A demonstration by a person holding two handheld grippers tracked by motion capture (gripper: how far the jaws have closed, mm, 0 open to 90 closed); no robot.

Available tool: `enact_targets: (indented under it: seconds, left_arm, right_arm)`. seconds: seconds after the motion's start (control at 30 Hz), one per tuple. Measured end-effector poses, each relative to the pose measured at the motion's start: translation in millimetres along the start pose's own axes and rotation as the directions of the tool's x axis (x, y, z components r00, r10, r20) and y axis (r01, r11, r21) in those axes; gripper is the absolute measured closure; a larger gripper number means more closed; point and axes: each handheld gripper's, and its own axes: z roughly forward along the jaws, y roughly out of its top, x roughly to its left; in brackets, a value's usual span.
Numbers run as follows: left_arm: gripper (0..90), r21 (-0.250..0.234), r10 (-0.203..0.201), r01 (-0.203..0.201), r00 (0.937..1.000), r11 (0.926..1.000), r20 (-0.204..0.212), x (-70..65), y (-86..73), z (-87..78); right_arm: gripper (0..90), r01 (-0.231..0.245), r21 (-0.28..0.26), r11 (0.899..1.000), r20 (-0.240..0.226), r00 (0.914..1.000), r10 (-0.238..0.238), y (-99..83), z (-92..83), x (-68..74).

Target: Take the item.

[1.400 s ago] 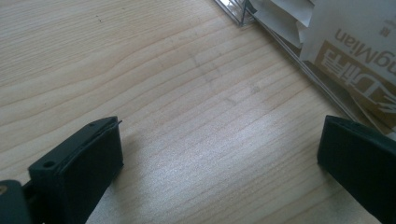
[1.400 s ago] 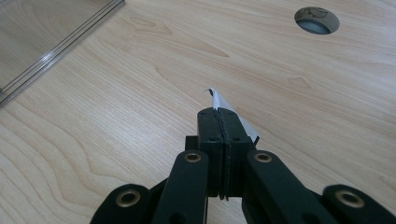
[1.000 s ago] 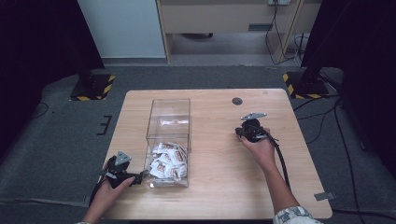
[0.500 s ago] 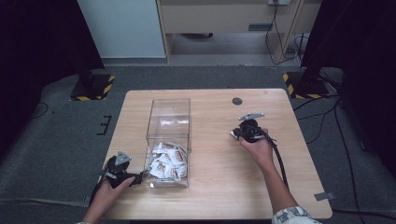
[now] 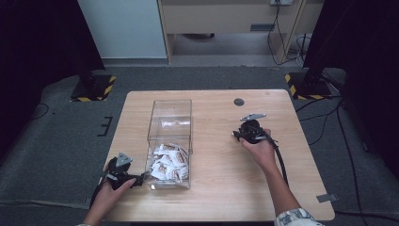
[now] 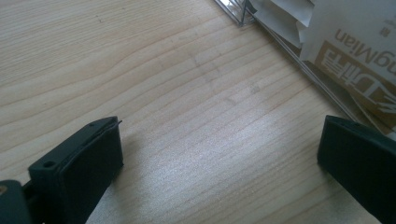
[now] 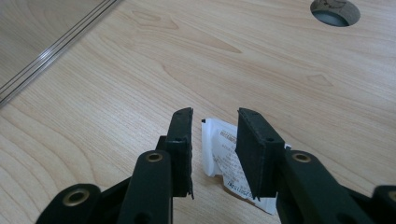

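Between the parted black jaws of the right gripper (image 7: pixel 215 154), at the lower middle of the right gripper view, a small white printed paper sachet (image 7: pixel 224 163) is seen lying flat on the light wooden table (image 7: pixel 116 102). The jaws have just been opening, and the pads are judged to stand clear of the sachet on both sides, so it is released rather than pinched. In the high view this gripper (image 5: pixel 244 134) is found right of centre, well apart from the clear plastic box (image 5: pixel 169 136).

The sachet is judged light, thin and soft, with a crinkly skin that may slip; it would best be taken across its narrow width near the middle, or by a sealed edge, with gentle pressure so the contents are not burst.

At the lower left of the high view the left gripper (image 5: pixel 136 179) is held just beside the box, its jaws spread wide over bare wood, nothing between them. More sachets (image 5: pixel 167 162) are heaped in the box's near end.
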Motion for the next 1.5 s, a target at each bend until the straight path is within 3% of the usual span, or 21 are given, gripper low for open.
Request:
enact_targets:
  seconds: [0.4, 0.77, 1.2, 1.5]
  left_arm:
    - [0.0, 0.000, 0.000, 0.000, 1.0000, 1.0000, 0.000, 0.0, 0.0, 0.0]
    - [0.0, 0.000, 0.000, 0.000, 1.0000, 1.0000, 0.000, 0.0, 0.0, 0.0]
    - [0.0, 0.000, 0.000, 0.000, 1.0000, 1.0000, 0.000, 0.0, 0.0, 0.0]
    - [0.0, 0.000, -0.001, 0.001, 1.0000, 1.0000, -0.001, -0.1, 0.0, -0.1]
  right_arm:
    - [34.3, -0.021, -0.012, 1.000, 0.047, 0.9987, 0.022, 3.6, -9.4, -0.8]
    - [11.7, -0.036, -0.083, 0.996, 0.045, 0.9982, 0.040, 8.5, -28.9, 2.0]
    - [7.5, 0.005, -0.123, 0.992, 0.035, 0.9994, 0.000, 9.7, -60.5, 9.9]
    - [7.2, 0.017, -0.126, 0.992, 0.029, 0.9995, -0.014, -4.5, -72.7, 13.5]
